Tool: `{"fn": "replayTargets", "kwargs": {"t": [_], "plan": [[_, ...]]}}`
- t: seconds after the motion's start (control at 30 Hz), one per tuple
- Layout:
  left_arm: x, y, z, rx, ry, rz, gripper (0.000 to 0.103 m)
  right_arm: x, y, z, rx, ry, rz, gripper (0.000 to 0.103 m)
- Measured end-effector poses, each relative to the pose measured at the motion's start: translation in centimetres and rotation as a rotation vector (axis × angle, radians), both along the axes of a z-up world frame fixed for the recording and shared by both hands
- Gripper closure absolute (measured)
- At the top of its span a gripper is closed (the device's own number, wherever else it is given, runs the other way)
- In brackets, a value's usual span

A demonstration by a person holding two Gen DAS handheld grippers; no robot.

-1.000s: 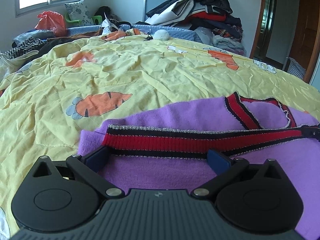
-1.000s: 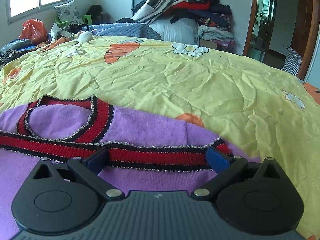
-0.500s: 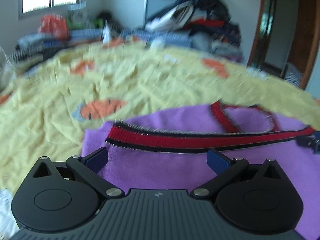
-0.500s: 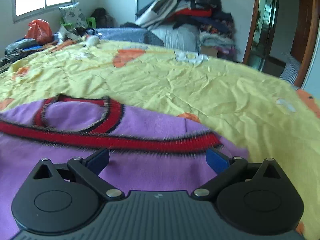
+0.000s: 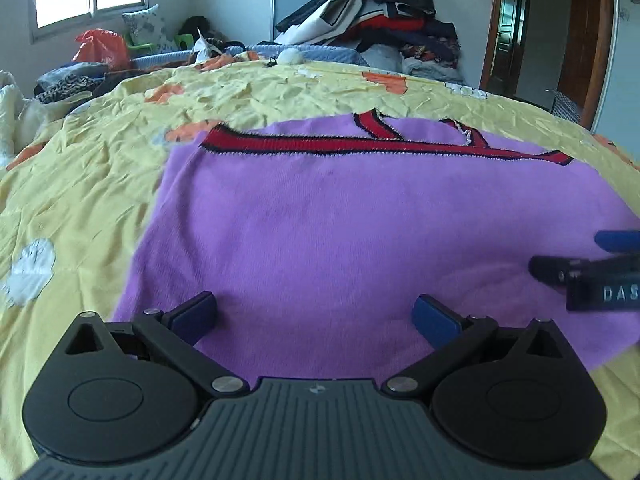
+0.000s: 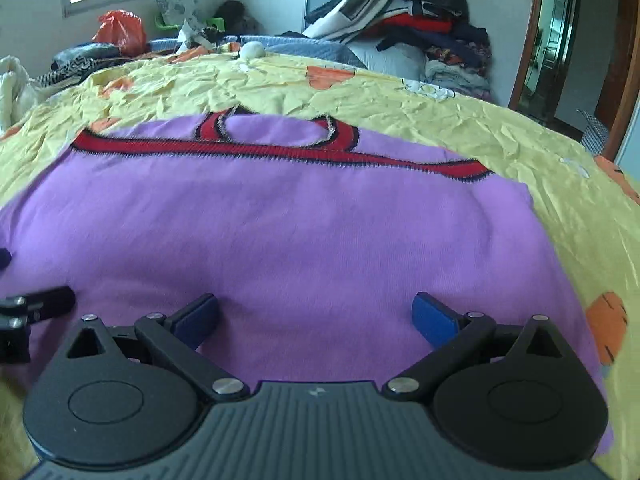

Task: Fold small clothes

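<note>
A small purple knit garment (image 5: 340,232) with red and black trim lies folded in half on the yellow bedspread (image 5: 80,184); its red hem band (image 5: 340,146) lies across the far side over the neckline. It also shows in the right wrist view (image 6: 280,232). My left gripper (image 5: 314,314) is open and empty over the garment's near left part. My right gripper (image 6: 316,316) is open and empty over its near right part. The right gripper's side shows in the left wrist view (image 5: 592,276).
The yellow bedspread with carrot prints (image 6: 480,132) covers the whole bed. A tall pile of clothes (image 5: 384,12) stands at the far end. An orange bag (image 5: 100,46) and a pillow (image 5: 148,28) lie under the window. A doorway (image 5: 508,28) is at far right.
Both grippers have let go of the red hem band and pulled back toward the near edge. The band now lies far ahead, over the neckline, with the garment folded flat.
</note>
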State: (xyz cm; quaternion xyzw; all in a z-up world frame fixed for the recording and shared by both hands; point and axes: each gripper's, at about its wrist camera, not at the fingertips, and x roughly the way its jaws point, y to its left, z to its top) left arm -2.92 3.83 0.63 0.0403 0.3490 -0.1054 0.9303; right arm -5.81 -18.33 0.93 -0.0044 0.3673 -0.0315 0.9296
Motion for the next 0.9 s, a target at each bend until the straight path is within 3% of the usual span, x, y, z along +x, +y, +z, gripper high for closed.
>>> {"fn": "replayTargets", "kwargs": {"t": [0.33, 0.47, 0.6, 0.9], "plan": [[-1.4, 0.6, 0.0, -0.003, -0.001, 0.037, 0.000, -3.3, -1.0, -0.2, 0.024, 0.015, 0.039, 0.000], [-1.6, 0.8, 0.0, -0.004, -0.002, 0.038, 0.000, -2.9, -1.4, 0.6, 0.054, 0.043, 0.028, 0.000], [-1.6, 0.8, 0.0, -0.006, -0.002, 0.039, 0.000, -3.3, -0.6, 1.7, 0.059, -0.002, 0.034, 0.000], [-2.0, 1.0, 0.1, -0.009, -0.004, 0.031, 0.000, -3.7, -0.3, 0.3, 0.034, 0.036, 0.081, 0.000]]}}
